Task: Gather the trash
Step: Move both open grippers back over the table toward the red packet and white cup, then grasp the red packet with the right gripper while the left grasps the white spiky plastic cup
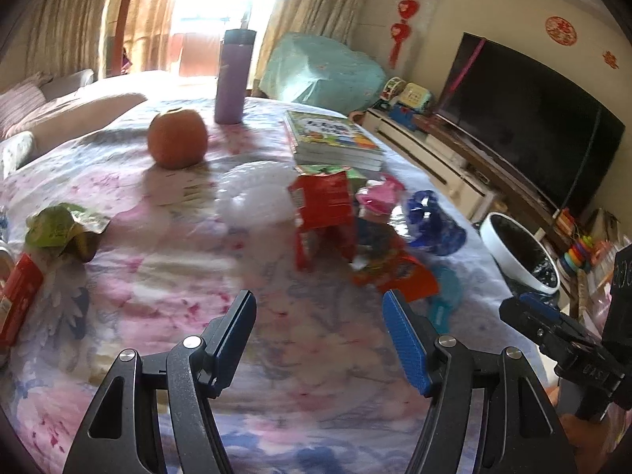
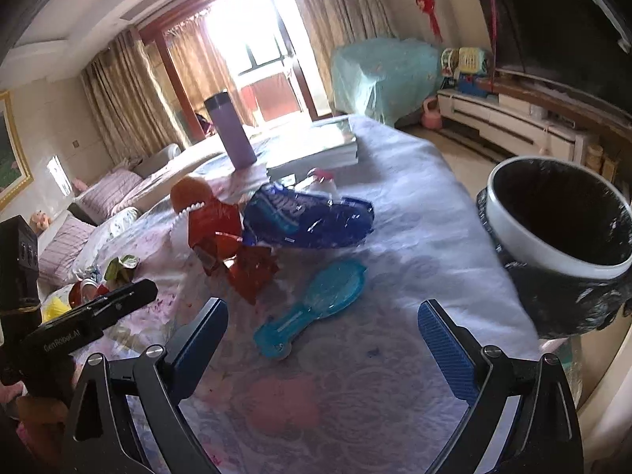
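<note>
From the left wrist, the left gripper (image 1: 318, 328) hangs over the flowered tablecloth (image 1: 166, 276) with its jaws spread and nothing between them. The trash lies ahead: a red wrapper (image 1: 324, 209) standing in the middle, a blue wrapper (image 1: 432, 221) to its right, a green wrapper (image 1: 63, 229) far off to the left. The orange (image 1: 177, 138), purple bottle (image 1: 235, 77) and books (image 1: 335, 138) behind are not trash — leave them. A good approach, I judge, is to come down low on the red wrapper and pinch a standing flap, not the cloth under it.

From the right wrist, the right gripper (image 2: 322, 330) is spread wide too, empty, above a teal hairbrush (image 2: 312, 308) which should stay. The bin (image 2: 561, 221) stands just off the table's right edge, so the blue wrapper (image 2: 312, 217) suits this hand — short carry, drop only once over the rim.
</note>
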The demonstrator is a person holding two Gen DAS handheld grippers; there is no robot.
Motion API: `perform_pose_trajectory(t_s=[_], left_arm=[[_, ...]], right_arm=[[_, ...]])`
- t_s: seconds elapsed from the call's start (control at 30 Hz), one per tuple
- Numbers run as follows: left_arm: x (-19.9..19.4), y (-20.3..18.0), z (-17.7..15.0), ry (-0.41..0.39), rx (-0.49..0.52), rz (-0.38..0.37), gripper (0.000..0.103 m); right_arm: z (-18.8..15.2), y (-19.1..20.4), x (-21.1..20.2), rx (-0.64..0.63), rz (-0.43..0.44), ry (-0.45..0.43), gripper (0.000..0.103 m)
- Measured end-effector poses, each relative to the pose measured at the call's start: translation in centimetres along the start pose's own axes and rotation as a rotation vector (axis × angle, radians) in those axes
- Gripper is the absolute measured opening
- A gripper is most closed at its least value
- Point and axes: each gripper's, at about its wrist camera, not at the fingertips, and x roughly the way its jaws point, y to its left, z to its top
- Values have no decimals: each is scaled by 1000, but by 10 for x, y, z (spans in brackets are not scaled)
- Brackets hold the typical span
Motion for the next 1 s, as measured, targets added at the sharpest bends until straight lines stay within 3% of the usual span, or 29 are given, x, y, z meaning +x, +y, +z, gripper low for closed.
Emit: perform_pose_trajectory(t_s=[0.33,0.53,0.8,1.0], left_arm=[[23,10,9,38,8,0,66],[38,19,18,36,25,39,66],[57,43,38,30,14,95,66],[83,64,53,49,-17,86,65]], right_arm=[[-4,0,14,27,-4,32,98],[-3,-1,20,25,-9,57,98],[2,19,28,-20,74,72,97],[4,43,52,-77,119,119,79]])
